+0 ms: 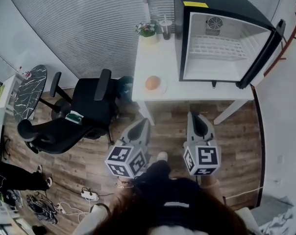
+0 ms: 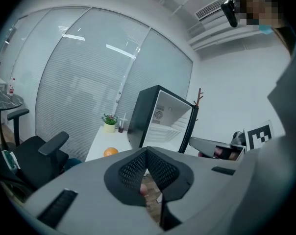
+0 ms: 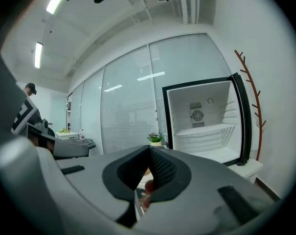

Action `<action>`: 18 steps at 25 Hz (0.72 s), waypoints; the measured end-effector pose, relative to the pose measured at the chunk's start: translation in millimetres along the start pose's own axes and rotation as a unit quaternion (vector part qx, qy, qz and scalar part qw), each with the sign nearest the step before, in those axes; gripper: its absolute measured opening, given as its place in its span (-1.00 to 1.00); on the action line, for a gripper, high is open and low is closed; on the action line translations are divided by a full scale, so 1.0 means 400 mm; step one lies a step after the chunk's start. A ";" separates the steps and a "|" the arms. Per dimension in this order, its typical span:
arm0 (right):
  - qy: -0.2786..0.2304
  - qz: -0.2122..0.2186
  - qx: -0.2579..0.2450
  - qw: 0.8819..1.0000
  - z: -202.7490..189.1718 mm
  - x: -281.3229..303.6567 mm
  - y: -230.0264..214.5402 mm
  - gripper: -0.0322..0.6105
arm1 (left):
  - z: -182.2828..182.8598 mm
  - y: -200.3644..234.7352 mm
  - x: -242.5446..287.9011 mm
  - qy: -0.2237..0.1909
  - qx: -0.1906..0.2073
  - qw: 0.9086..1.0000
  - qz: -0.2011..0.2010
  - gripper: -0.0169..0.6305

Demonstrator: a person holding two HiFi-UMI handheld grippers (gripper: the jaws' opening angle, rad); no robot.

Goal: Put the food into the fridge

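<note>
An orange (image 1: 153,82) lies on a small plate (image 1: 162,88) near the front left of the white table (image 1: 158,58). It also shows in the left gripper view as the orange (image 2: 111,152). A black mini fridge (image 1: 179,33) stands on the table with its door (image 1: 263,52) swung open to the right and its white shelves bare. My left gripper (image 1: 140,126) and right gripper (image 1: 195,119) hang side by side over the wooden floor, short of the table's front edge, both pointing at it. Each has its jaws together with nothing between them. The fridge (image 3: 202,116) fills the right gripper view.
A black office chair (image 1: 84,111) stands left of the table, with a round marble side table (image 1: 29,89) beyond it. A potted plant (image 1: 147,31) and a cup (image 1: 166,31) sit at the table's back. Cables (image 1: 45,207) lie on the floor at lower left. A coat rack (image 3: 251,97) stands right of the fridge.
</note>
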State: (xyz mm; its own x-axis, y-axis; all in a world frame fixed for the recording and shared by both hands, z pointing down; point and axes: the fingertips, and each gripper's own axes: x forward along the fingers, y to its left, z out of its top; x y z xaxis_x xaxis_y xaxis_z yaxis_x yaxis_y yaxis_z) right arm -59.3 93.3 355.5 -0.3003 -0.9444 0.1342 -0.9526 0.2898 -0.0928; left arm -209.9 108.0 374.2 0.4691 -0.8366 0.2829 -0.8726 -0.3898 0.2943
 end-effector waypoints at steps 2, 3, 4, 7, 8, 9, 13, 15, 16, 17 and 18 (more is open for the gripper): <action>0.003 -0.003 -0.003 1.000 0.007 0.029 -0.004 -0.91 | 0.012 0.018 0.020 0.000 -0.001 1.000 0.000 -0.94; 0.005 -0.004 -0.006 1.000 0.008 0.041 -0.004 -0.91 | 0.017 0.027 0.027 0.001 -0.001 1.000 0.001 -0.94; 0.008 -0.005 -0.008 1.000 0.010 0.054 -0.004 -0.91 | 0.022 0.037 0.033 0.001 -0.001 1.000 0.002 -0.94; 0.012 -0.007 -0.011 1.000 0.020 0.100 -0.005 -0.91 | 0.040 0.067 0.061 0.001 0.000 1.000 0.002 -0.94; 0.013 -0.008 -0.013 1.000 0.024 0.116 -0.004 -0.91 | 0.046 0.076 0.072 0.001 0.001 1.000 0.001 -0.94; 0.014 -0.008 -0.015 1.000 0.028 0.131 -0.001 -0.91 | 0.052 0.087 0.082 0.001 0.002 1.000 0.002 -0.94; 0.019 -0.008 -0.029 0.999 0.039 0.178 0.023 -0.91 | 0.071 0.132 0.120 0.005 0.008 1.000 0.001 -0.94; 0.020 -0.011 -0.032 0.999 0.038 0.200 0.025 -0.91 | 0.080 0.147 0.140 0.006 0.012 1.000 -0.004 -0.94; 0.021 -0.013 -0.032 0.999 0.036 0.208 0.025 -0.91 | 0.083 0.151 0.148 0.007 0.013 1.000 -0.007 -0.94; 0.023 -0.016 -0.033 0.999 0.034 0.216 0.025 -0.91 | 0.085 0.155 0.154 0.009 0.014 1.000 -0.010 -0.94; 0.025 -0.018 -0.034 0.999 0.033 0.222 0.026 -0.91 | 0.087 0.159 0.159 0.011 0.015 1.000 -0.013 -0.94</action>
State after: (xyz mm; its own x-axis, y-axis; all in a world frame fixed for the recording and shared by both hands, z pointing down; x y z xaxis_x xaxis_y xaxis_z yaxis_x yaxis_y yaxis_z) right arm -95.4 10.3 353.5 -0.2661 -0.9458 0.1862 -0.9635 0.2670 -0.0208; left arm -240.1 16.4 379.0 0.4946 -0.8172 0.2960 -0.8635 -0.4233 0.2743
